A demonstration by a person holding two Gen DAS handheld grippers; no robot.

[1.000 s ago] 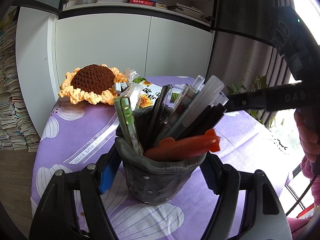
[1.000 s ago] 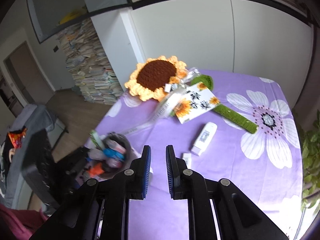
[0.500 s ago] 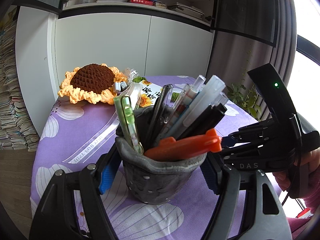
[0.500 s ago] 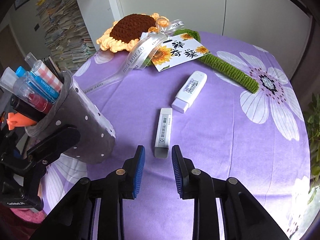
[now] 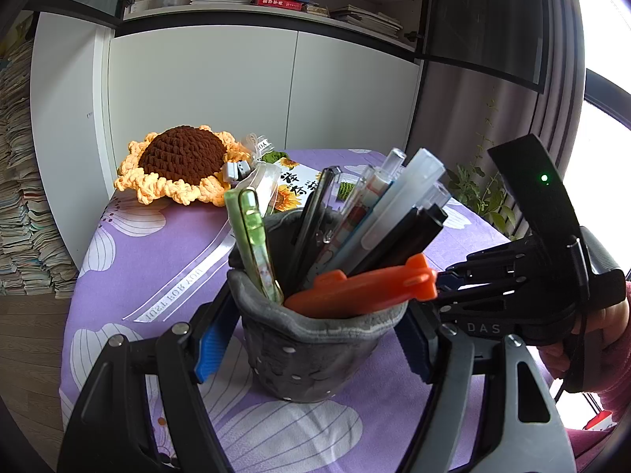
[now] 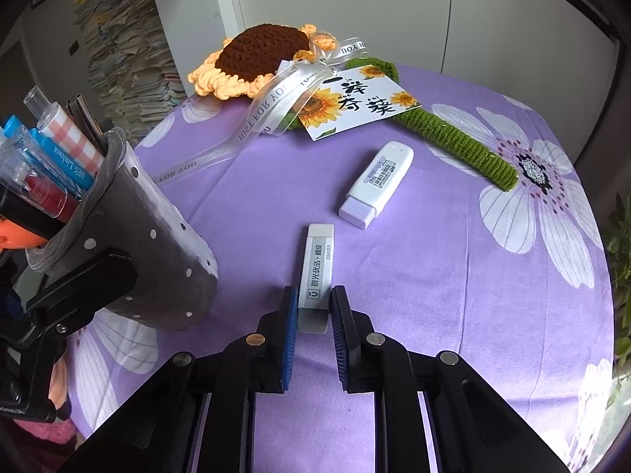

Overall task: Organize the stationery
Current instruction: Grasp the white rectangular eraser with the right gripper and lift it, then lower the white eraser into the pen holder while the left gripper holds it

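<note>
eraser (image 6: 315,272) lies between right gripper (image 6: 312,307) pads, barely apart

I see a purple tablecloth (image 6: 434,276) with white flowers; on it, a grey white-dotted pen holder (image 6: 157,252), a white eraser (image 6: 317,272), and behind it a brown-and-yellow crocheted sunflower (image 6: 260,55).

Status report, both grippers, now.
Left gripper shut on pen holder. Right gripper open, straddling eraser near end. Nothing blocking.

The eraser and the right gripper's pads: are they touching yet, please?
Cannot tell. In the right wrist view the right gripper straddles the eraser on the table; its pads look very close, with no plain gap or contact.
</note>
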